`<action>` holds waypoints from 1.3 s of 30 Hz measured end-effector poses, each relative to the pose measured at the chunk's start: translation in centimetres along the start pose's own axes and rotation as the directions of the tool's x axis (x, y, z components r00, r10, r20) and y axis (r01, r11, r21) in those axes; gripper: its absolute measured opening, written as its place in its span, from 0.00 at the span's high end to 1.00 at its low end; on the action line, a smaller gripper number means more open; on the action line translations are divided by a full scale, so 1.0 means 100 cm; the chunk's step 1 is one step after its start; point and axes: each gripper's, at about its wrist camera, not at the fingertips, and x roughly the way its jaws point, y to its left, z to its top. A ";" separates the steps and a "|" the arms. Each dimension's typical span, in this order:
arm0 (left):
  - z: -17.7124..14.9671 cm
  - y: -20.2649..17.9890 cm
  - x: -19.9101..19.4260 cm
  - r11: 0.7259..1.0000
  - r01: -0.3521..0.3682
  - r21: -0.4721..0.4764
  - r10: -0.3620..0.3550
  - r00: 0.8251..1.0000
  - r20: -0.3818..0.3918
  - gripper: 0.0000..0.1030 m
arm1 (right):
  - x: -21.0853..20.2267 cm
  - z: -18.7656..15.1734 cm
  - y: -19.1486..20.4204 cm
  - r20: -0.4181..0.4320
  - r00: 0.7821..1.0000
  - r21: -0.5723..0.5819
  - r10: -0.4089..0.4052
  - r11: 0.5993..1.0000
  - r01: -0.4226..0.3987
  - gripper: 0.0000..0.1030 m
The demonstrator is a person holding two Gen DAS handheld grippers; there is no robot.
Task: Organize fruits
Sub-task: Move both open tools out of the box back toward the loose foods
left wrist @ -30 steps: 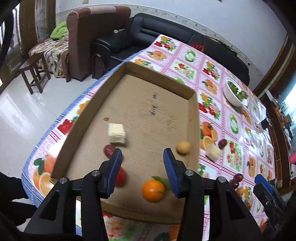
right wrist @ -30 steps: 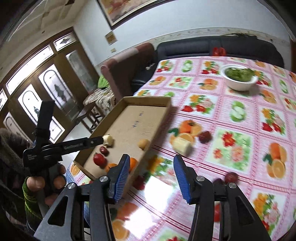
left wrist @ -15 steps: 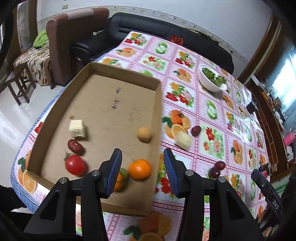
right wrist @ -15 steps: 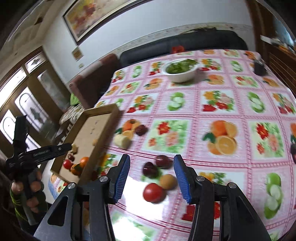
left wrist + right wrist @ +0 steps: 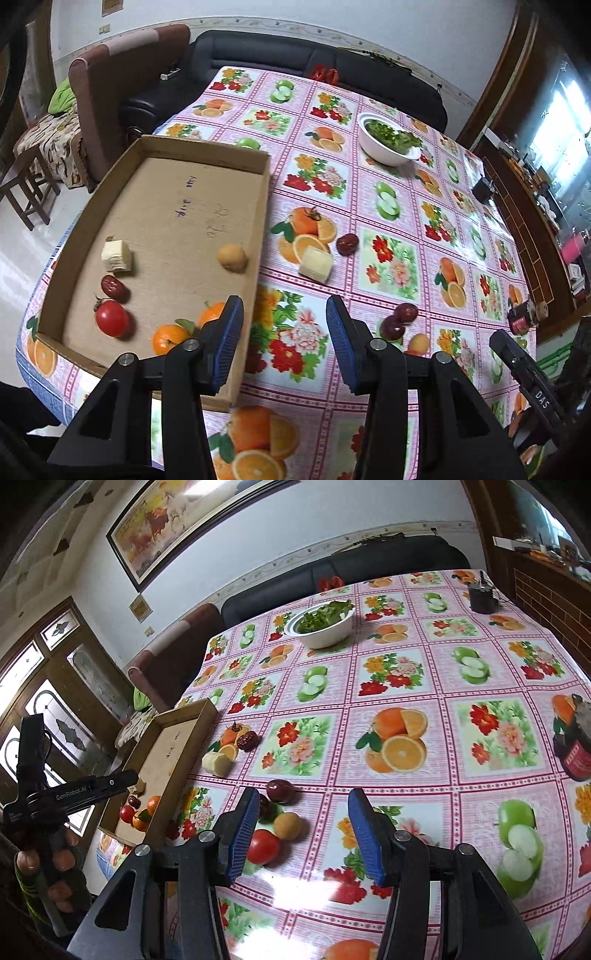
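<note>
Cardboard tray [image 5: 192, 206] at table's left edge; inside it pale chunk [image 5: 116, 255], dark date [image 5: 112, 287], tomato [image 5: 110, 318], two oranges [image 5: 168, 338], tan round fruit [image 5: 231, 256]; left gripper [image 5: 284, 341] over tray's right wall, jaws apart, nothing between; on tablecloth [image 5: 436, 686] right of tray: second pale chunk [image 5: 216, 763], date [image 5: 248, 740], plums [image 5: 280, 791], loose tan fruit [image 5: 287, 825], loose tomato [image 5: 263, 846]; right gripper [image 5: 301, 840] hovers over that cluster, jaws released, empty; white bowl [image 5: 325, 629] of greens far side.
</note>
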 end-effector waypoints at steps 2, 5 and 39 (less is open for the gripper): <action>-0.002 -0.006 0.002 1.000 0.006 0.007 -0.006 1.000 -0.010 0.55 | -0.002 -0.001 -0.005 0.001 1.000 0.011 -0.010 1.000 0.010 0.49; -0.008 -0.014 0.005 0.999 0.027 0.023 -0.026 1.000 -0.015 0.54 | -0.007 -0.003 -0.010 0.010 1.000 0.020 -0.024 1.000 0.024 0.49; 0.000 -0.024 0.073 0.996 0.078 0.051 -0.070 0.989 -0.132 0.52 | 0.075 0.030 0.047 -0.080 0.997 -0.131 0.007 0.991 -0.018 0.49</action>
